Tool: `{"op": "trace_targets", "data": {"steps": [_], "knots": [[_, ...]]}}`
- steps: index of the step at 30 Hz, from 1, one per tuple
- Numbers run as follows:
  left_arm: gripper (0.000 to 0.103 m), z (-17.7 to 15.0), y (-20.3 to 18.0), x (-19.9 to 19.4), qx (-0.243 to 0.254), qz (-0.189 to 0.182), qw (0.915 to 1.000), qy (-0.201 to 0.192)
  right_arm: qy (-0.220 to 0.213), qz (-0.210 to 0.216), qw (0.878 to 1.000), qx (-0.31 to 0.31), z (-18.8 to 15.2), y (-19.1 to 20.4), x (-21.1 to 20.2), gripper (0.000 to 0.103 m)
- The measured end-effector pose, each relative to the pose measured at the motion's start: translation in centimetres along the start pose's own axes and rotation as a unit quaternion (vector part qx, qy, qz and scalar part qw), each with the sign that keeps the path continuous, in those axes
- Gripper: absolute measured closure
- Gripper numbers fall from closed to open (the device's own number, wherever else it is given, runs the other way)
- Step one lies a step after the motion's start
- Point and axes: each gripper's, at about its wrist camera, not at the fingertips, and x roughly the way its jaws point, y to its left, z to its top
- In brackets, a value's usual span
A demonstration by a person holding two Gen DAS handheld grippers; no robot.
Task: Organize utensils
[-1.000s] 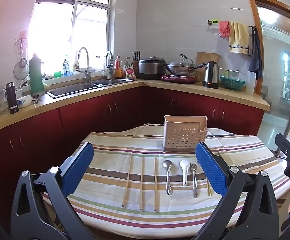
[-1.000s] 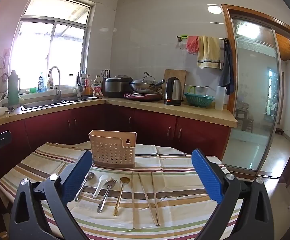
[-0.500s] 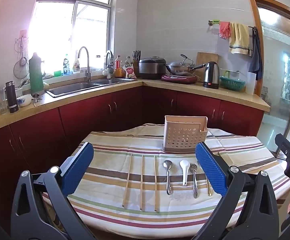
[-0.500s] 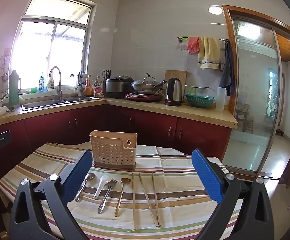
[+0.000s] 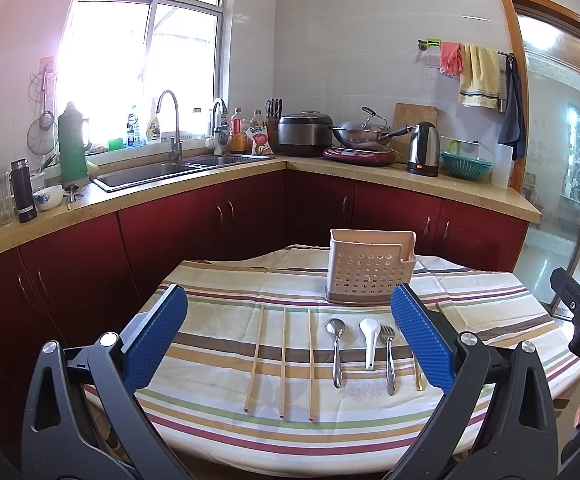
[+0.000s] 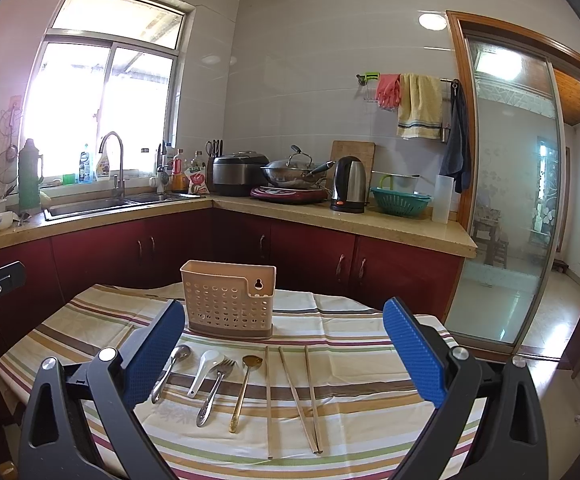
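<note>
Chopsticks [image 6: 267,400] suit my spread, empty right fingers [image 6: 283,354]: pinch one mid-shaft, tip upright, drop into the perforated holder [image 6: 227,300]; left fingers [image 5: 290,336] equally unclenched.

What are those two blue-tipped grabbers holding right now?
Nothing. The left gripper and right gripper are both open and empty; the utensils lie on the table.
</note>
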Motion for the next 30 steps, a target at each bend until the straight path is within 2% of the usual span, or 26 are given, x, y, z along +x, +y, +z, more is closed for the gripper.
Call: {"op": "trace_targets", "data": {"steps": [30], "knots": [[0.004,-0.19,0.11,-0.07,0.001,0.000,1.0000,0.001,0.001,0.001,1.000,-0.002,0.19,0.30,-0.05,0.006]]}}
